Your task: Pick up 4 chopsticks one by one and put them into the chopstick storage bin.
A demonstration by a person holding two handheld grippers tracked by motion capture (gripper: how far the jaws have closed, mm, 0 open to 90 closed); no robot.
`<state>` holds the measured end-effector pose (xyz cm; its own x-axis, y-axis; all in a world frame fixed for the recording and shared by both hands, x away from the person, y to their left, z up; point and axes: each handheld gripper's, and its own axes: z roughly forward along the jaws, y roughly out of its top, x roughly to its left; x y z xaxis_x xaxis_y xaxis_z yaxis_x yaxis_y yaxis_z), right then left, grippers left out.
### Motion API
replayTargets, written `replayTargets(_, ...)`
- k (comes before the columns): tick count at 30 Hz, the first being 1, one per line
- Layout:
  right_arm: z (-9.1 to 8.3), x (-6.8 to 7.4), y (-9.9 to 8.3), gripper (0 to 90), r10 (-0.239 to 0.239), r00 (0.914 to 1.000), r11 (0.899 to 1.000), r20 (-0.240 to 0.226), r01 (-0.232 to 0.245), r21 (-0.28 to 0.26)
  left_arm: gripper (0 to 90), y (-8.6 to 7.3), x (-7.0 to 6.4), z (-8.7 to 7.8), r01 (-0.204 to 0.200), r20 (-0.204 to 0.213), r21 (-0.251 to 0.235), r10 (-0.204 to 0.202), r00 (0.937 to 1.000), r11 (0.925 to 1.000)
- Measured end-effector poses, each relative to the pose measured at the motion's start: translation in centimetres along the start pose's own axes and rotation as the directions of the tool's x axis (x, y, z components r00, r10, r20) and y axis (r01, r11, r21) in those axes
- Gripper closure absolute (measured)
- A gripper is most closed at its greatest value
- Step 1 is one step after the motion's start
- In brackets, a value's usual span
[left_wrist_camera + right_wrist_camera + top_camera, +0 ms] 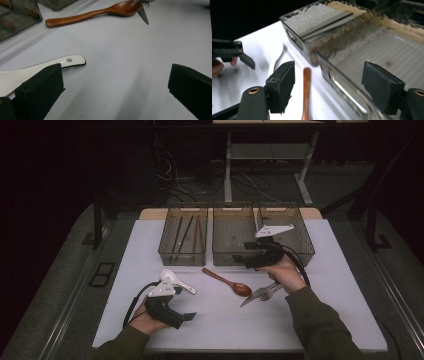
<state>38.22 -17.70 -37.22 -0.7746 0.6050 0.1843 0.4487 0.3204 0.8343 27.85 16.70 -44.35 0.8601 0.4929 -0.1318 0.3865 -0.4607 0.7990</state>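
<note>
left gripper [189, 316]: held low near the table's near-left corner; its jaws stand wide apart with nothing between them. in the left gripper view one jaw partly covers the white spoon.
right gripper [248, 254]: held at the near wall of the middle bin; in the right gripper view [328, 85] the jaws are spread wide and grip nothing, with the bin's near wall seen between them.
white spoon [176, 280]: lies flat on the table just beyond the left gripper, handle with a small hole [69, 60] pointing toward the table's middle.
wooden spoon [227, 281]: lies on the table's middle, in front of the bins, bowl toward the near-right, handle toward the bins.
knife and fork [262, 293]: metal, lying together just right of the wooden spoon's bowl, partly under the right hand; the knife tip nearly meets the spoon's bowl.
left bin [183, 257]: clear smoky plastic, at the far edge; holds several dark chopsticks lying lengthwise.
middle bin [227, 258]: same kind, touching or just beside the left bin; a small dark speck on its floor, nothing else to make out.
right bin [300, 232]: partly hidden by the right gripper; contents cannot be told.
table [225, 325]: white top.
</note>
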Motion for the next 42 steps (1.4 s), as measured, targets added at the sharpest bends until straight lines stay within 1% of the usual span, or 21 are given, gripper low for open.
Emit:
replayTargets(2,-0.8,-0.2,-0.9,26.5,0.013,0.9999,1.0,0.007,-0.012,-0.007,0.0,0.0,0.0,0.1,0.001,0.0,-0.003,-0.001,1.0,1.0)
replayTargets(3,-1.2,-0.3,-1.4,26.5,0.026,0.9996,1.0,0.008,-0.026,-0.011,0.0,0.1,0.1,0.0,0.0,0.0,-0.003,0.0,1.0,1.0)
replayTargets(6,-2.4,-0.6,-2.6,26.2,0.038,0.9991,0.999,0.017,-0.038,-0.007,0.0,0.1,0.0,0.1,0.001,0.0,-0.005,-0.001,1.0,1.0)
replayTargets(9,-3.5,-0.8,-3.9,25.0,0.057,0.9982,0.998,0.017,-0.056,-0.024,0.0,0.2,0.0,0.0,-0.001,-0.001,-0.007,0.001,1.0,1.0)
replayTargets(11,-4.1,-0.8,-4.6,23.5,0.063,0.9976,0.998,0.028,-0.063,-0.021,0.0,0.2,-0.1,0.0,-0.002,-0.003,-0.004,0.002,1.0,1.0)
replayTargets(15,-5.1,-0.7,-6.1,21.5,0.065,0.9967,0.998,0.049,-0.065,-0.008,0.0,0.2,-0.1,-0.1,-0.001,-0.007,-0.011,0.001,1.0,0.9999)
replayTargets(20,-6.5,-0.4,-8.1,20.2,0.097,0.9937,0.995,0.056,-0.095,-0.033,0.0,0.3,-0.2,-0.2,-0.004,-0.009,-0.011,0.004,1.0,0.9999)
replayTargets(25,-7.5,-0.2,-9.6,18.8,0.089,0.9929,0.996,0.08,-0.086,-0.036,0.0,0.3,-0.1,-0.2,-0.005,-0.011,-0.014,0.004,0.9999,0.9999)
replayTargets(32,-8.4,0.1,-11.8,17.3,0.063,0.9925,0.998,0.105,-0.063,-0.007,0.0,0.4,-0.1,-0.2,-0.008,-0.012,-0.016,0.007,0.9999,0.9998)
replayTargets(34,-8.7,0.2,-12.4,17.3,0.055,0.9918,0.998,0.115,-0.056,0.008,0.0,0.4,-0.1,-0.3,-0.004,-0.012,-0.017,0.004,0.9999,0.9999)
replayTargets(37,-9.1,0.3,-13.2,17.2,0.046,0.9908,0.999,0.127,-0.049,0.02,0.0,0.4,0.0,-0.3,-0.011,-0.012,-0.014,0.011,0.9999,0.9998)
replayTargets(39,-9.4,0.4,-13.8,17.3,0.044,0.9894,0.999,0.138,-0.048,0.024,0.0,0.4,0.0,-0.3,-0.01,-0.011,-0.014,0.01,0.9999,0.9999)
replayTargets(42,-9.7,0.5,-14.5,17.2,0.044,0.9889,0.998,0.142,-0.049,0.035,0.0,0.5,0.0,-0.3,-0.013,-0.014,-0.011,0.013,0.9998,0.9999)
